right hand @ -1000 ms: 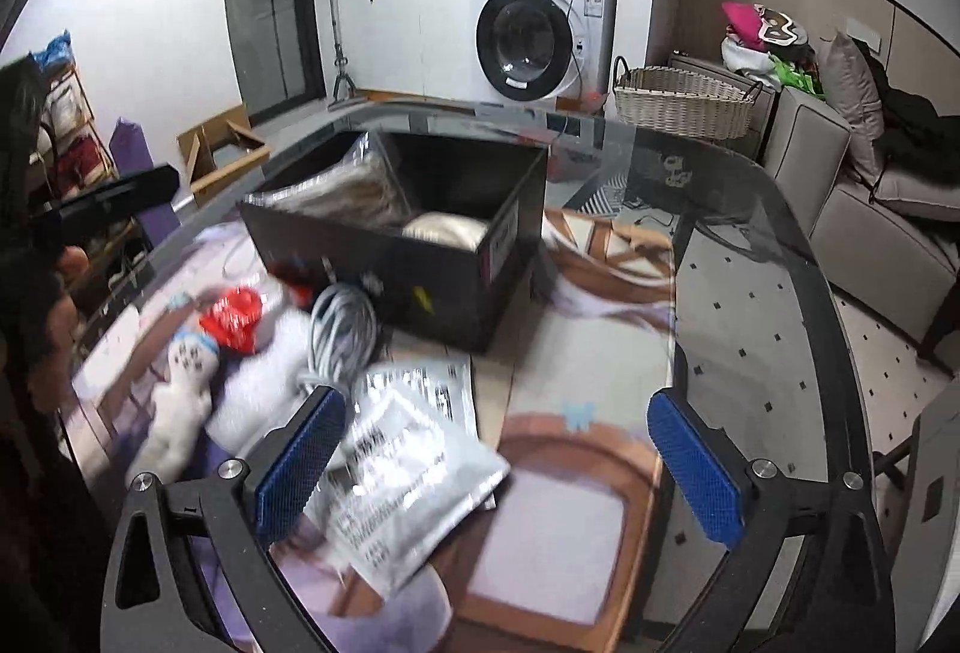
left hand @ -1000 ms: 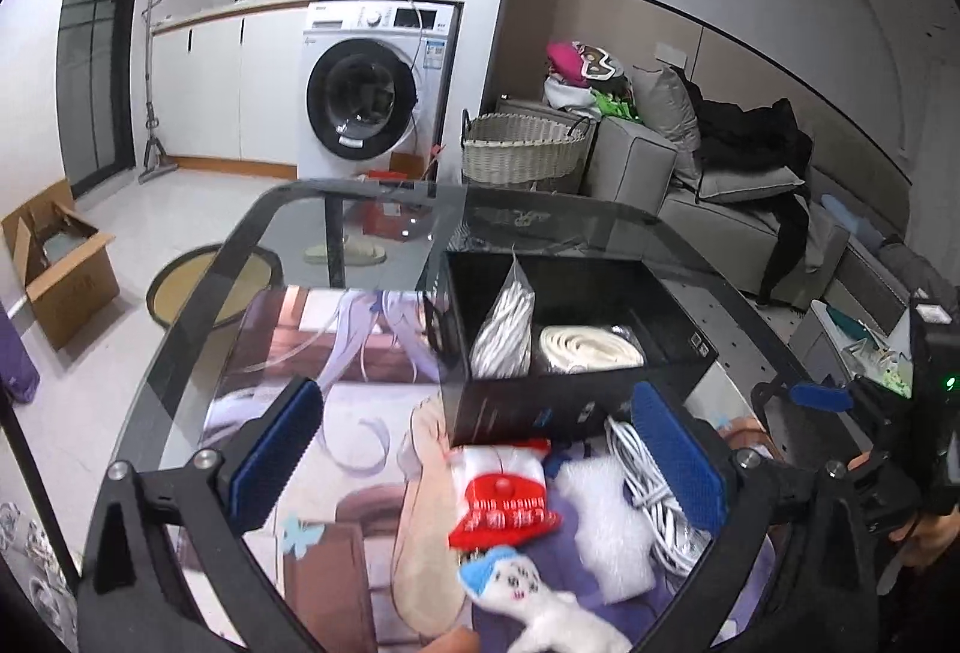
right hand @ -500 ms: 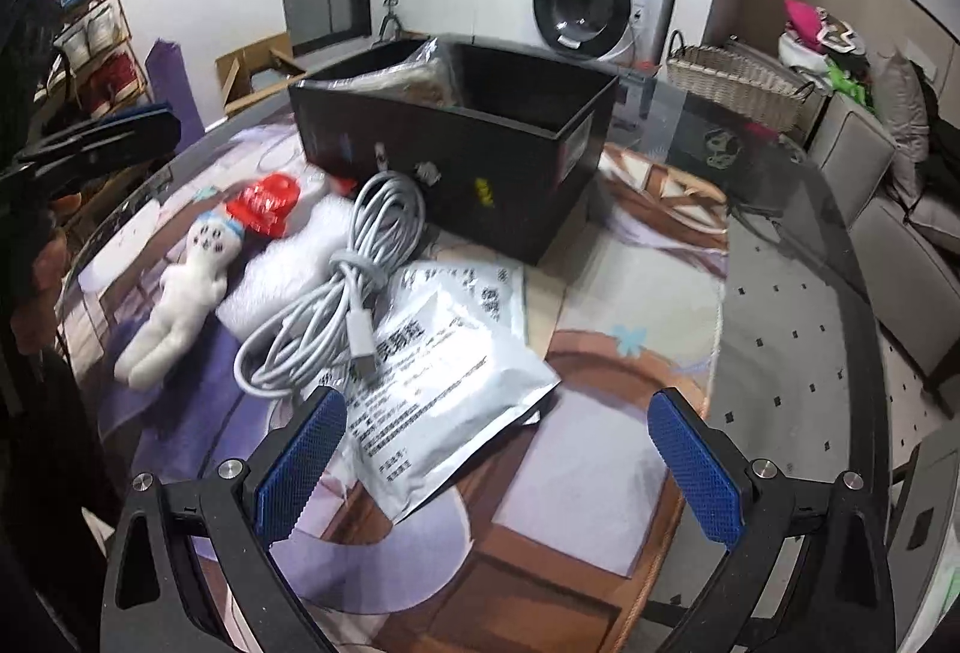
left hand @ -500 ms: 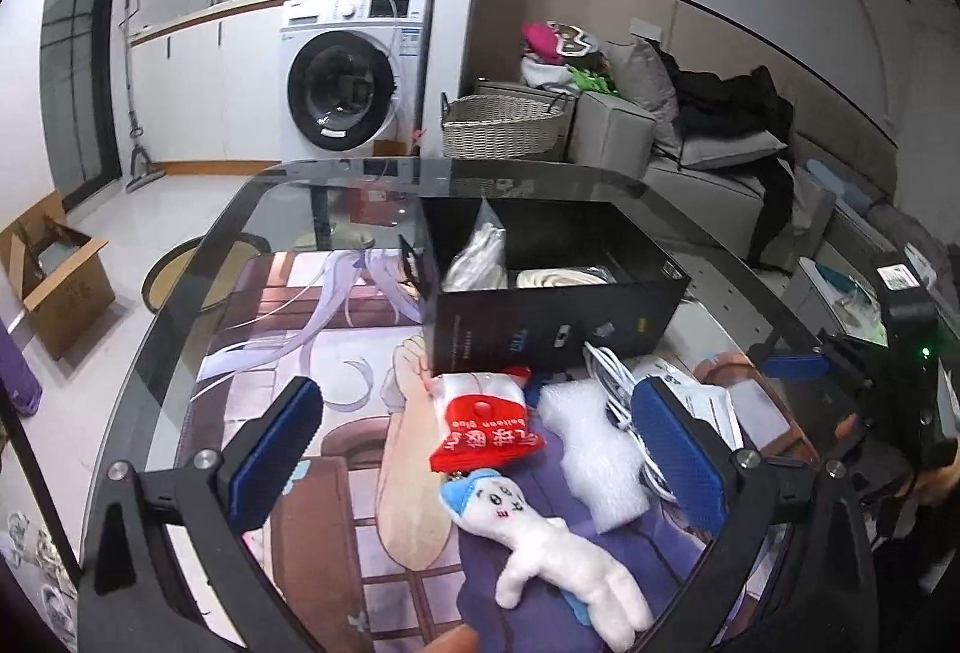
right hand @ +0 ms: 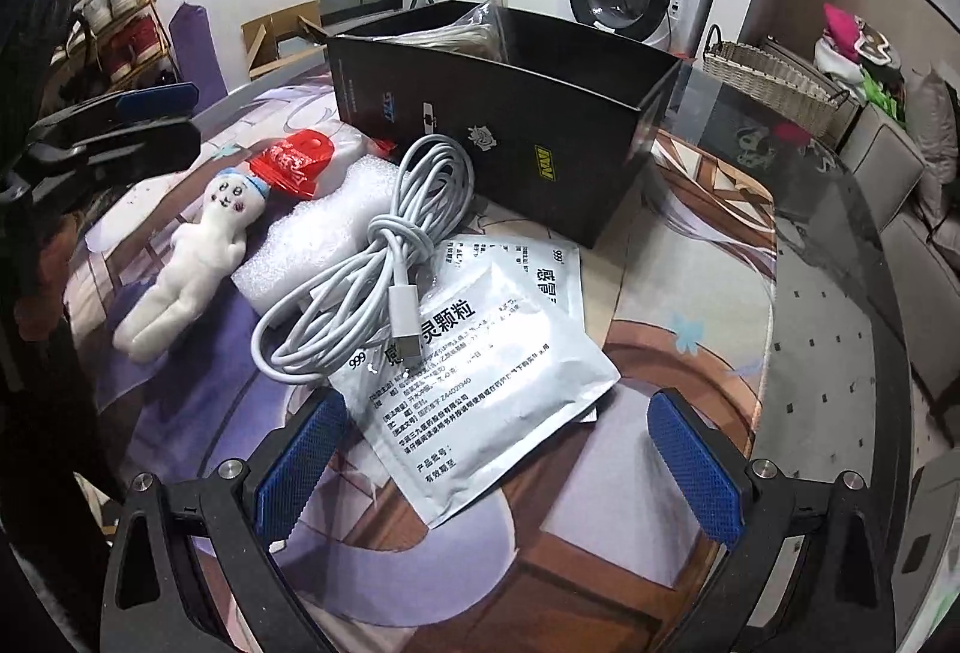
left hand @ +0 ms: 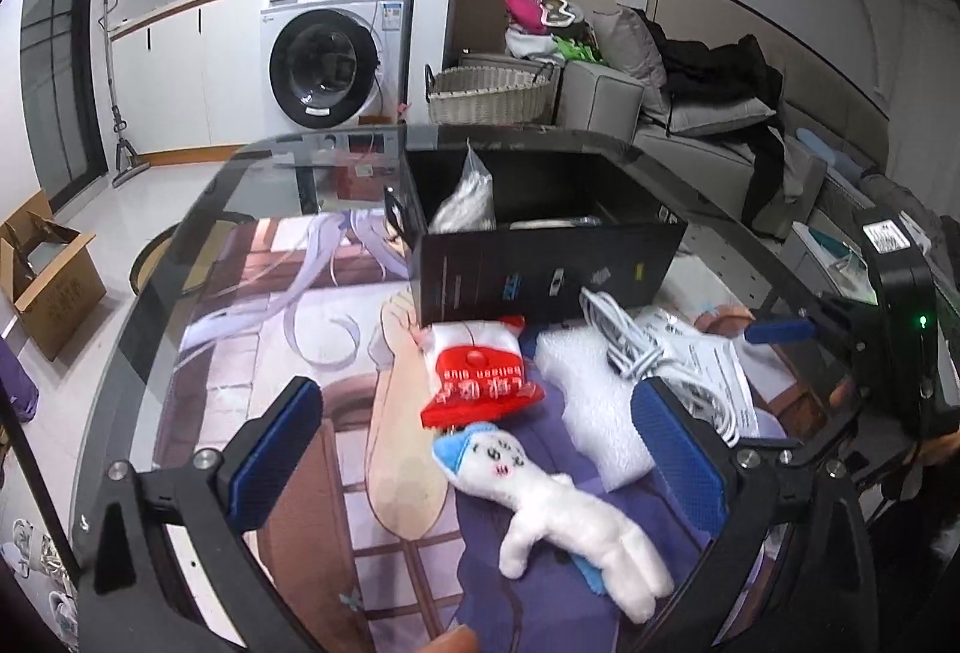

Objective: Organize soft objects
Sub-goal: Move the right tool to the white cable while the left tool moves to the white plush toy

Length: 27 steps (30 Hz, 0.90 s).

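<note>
I've pulled both grippers back from the box [right hand: 504, 113] — left gripper [left hand: 474, 449] and right gripper [right hand: 492, 449] wide, empty; plush doll [left hand: 558, 503] lower centre, sachet [right hand: 480, 371] centre, unsorted.

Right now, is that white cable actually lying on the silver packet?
Touching. In the right wrist view the coiled white cable drapes over the silver packet, its plug end resting flat on the packet's printed face with no gap showing.

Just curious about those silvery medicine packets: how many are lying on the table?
2: the top sachet partly under the white cable, and a second sachet beneath it, nearer the black box. More may be hidden.
</note>
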Tool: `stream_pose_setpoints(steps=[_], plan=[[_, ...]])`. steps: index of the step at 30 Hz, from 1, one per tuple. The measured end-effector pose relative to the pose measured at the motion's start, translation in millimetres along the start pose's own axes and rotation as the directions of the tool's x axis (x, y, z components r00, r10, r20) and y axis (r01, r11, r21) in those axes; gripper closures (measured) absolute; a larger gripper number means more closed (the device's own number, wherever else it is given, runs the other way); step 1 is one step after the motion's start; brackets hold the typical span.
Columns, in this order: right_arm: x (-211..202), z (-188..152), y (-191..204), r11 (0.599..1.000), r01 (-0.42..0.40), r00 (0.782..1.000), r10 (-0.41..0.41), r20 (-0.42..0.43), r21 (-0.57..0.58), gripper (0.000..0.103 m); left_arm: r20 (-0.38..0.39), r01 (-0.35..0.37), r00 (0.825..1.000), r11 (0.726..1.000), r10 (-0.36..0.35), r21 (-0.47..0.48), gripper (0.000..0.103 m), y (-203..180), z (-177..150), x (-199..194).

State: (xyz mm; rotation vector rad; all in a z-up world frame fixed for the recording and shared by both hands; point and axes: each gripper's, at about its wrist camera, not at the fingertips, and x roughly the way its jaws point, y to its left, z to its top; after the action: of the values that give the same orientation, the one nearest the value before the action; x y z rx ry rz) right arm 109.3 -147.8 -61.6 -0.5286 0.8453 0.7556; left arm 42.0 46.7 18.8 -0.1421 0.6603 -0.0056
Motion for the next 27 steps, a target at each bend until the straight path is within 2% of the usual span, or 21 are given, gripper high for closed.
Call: stream_pose_setpoints(steps=[4,9,14,18,22,27], plan=[[2.3,4.1,0.4,1.000,-0.015,1.000,0.015,-0.018,0.005,0.001,-0.054,0.020,0.998,1.000,-0.019,0.019,0.000,-1.3,-8.1,7.9],[-7.2,8.9,2.2,0.998,-0.065,0.998,0.065,0.018,-0.012,0.001,-0.089,0.022,0.996,0.999,-0.019,0.038,0.000,-2.0,-14.3,12.7],[-6.6,11.9,6.3,0.996,-0.083,0.996,0.084,0.014,-0.021,0.001,-0.130,0.017,0.991,0.998,-0.008,0.068,0.000,-5.5,-20.2,19.9],[-10.7,11.5,10.2,0.989,-0.145,0.989,0.145,0.009,-0.027,0.001,-0.167,0.032,0.986,0.997,-0.019,0.074,0.000,-7.1,-23.0,24.6],[-12.6,11.5,15.5,0.987,-0.157,0.987,0.157,0.015,-0.031,0.001,-0.210,0.028,0.978,0.994,-0.005,0.105,0.000,-13.0,-28.2,30.3],[-15.4,13.0,20.7,0.986,-0.160,0.986,0.161,0.033,-0.033,0.001,-0.222,0.034,0.975,0.993,-0.008,0.115,0.000,-16.7,-29.7,32.1]])
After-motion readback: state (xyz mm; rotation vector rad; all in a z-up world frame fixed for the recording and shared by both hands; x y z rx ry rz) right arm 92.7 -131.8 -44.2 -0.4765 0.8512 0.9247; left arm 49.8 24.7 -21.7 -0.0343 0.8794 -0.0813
